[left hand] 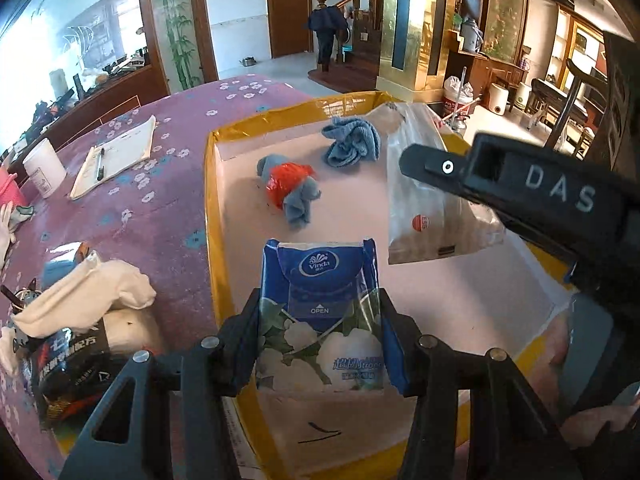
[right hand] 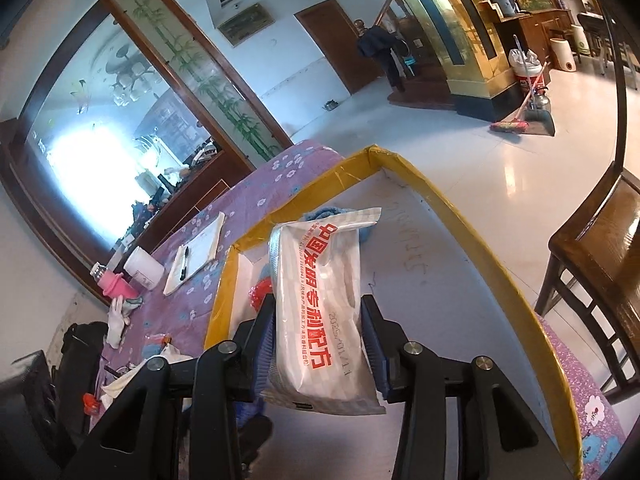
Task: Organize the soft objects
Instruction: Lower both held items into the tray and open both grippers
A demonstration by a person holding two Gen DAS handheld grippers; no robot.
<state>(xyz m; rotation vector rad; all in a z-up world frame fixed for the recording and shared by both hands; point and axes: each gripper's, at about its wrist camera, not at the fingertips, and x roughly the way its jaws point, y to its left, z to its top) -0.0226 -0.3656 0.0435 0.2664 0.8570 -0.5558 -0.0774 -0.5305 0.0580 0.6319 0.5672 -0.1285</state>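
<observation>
The left gripper (left hand: 318,312) clamps a blue tissue pack (left hand: 320,312) at bottom centre, over the yellow-rimmed tray (left hand: 212,216). The right gripper (right hand: 318,340) pinches a white pouch (right hand: 320,300) with red print, held over the same tray at frame centre. Past them in the left view lie a grey rag with red plastic (left hand: 290,188) and a blue cloth (left hand: 352,142), mid-frame and apart.

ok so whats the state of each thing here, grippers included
left gripper: shut on the blue tissue pack, held over the tray
right gripper: white packet between its jaws, above the tray
blue cloth: crumpled, lying in the tray
grey cloth: bunched, partly wrapped in a red bag, in the tray
pen: lying on the notepad
</observation>
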